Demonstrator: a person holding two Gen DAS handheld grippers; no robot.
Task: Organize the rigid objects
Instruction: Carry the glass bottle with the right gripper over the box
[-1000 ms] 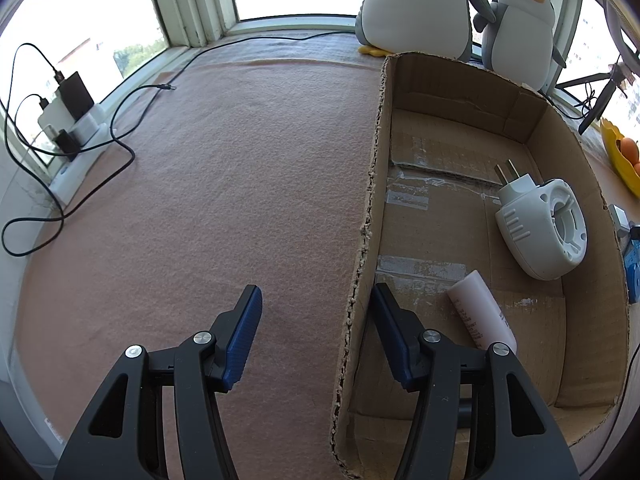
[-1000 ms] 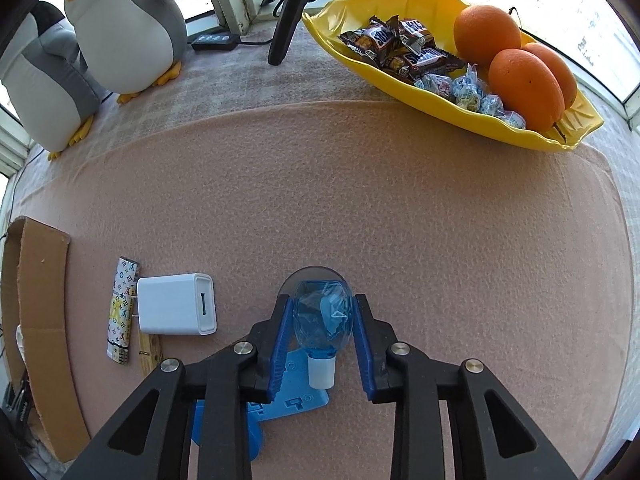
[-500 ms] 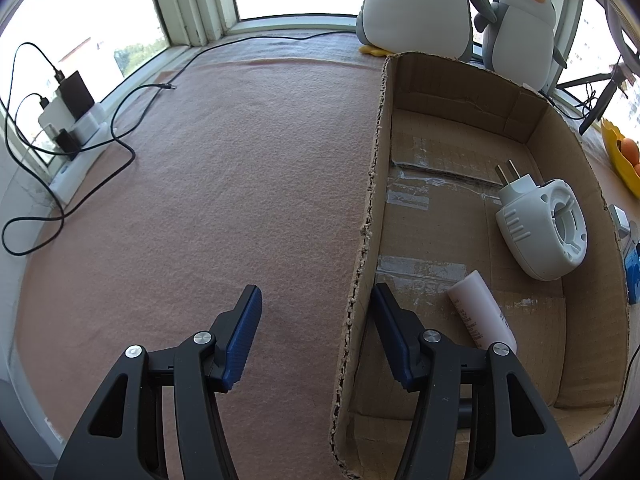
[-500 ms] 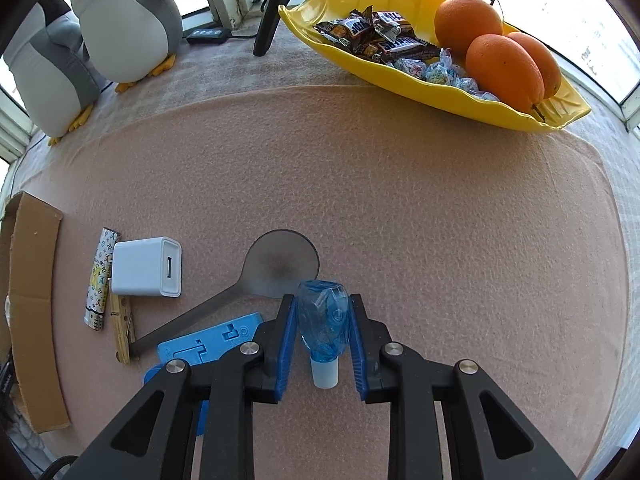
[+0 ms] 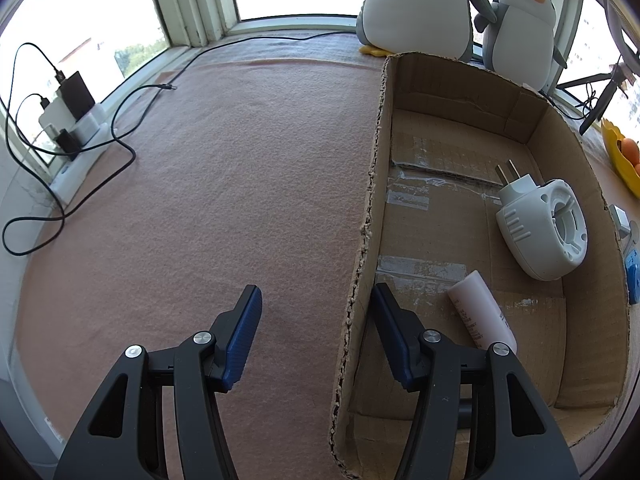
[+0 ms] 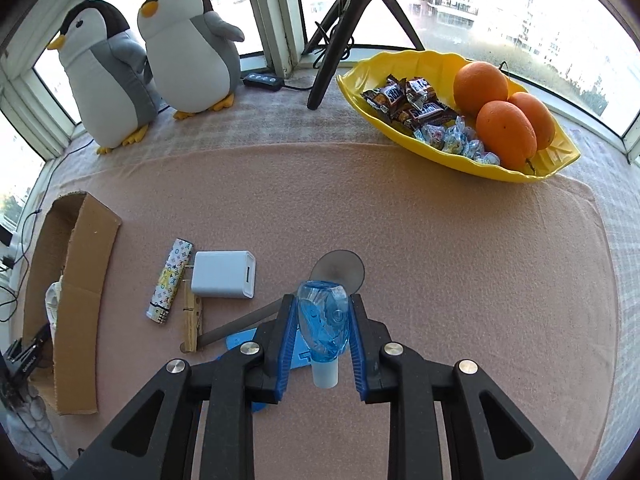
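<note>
My right gripper (image 6: 322,300) is shut on a small clear blue bottle (image 6: 324,328) with a white neck and holds it above the pink mat. Below it lie a grey metal spoon (image 6: 338,272), a flat blue piece (image 6: 240,342), a white charger (image 6: 222,274), a patterned lighter (image 6: 170,282) and a wooden clothespin (image 6: 190,324). My left gripper (image 5: 316,292) is open and straddles the left wall of the cardboard box (image 5: 460,92), with neither pad pressing on it. Inside the box lie a white plug-in device (image 5: 540,228) and a white tube (image 5: 480,312).
A yellow dish (image 6: 520,174) with oranges and sweets stands at the back right. Two plush penguins (image 6: 188,48) and a tripod (image 6: 332,56) stand by the window. A power strip with black cables (image 5: 76,120) lies on the sill left of the mat.
My right gripper has risen with the blue bottle, uncovering the spoon and the blue piece beneath it. The left gripper has not moved.
</note>
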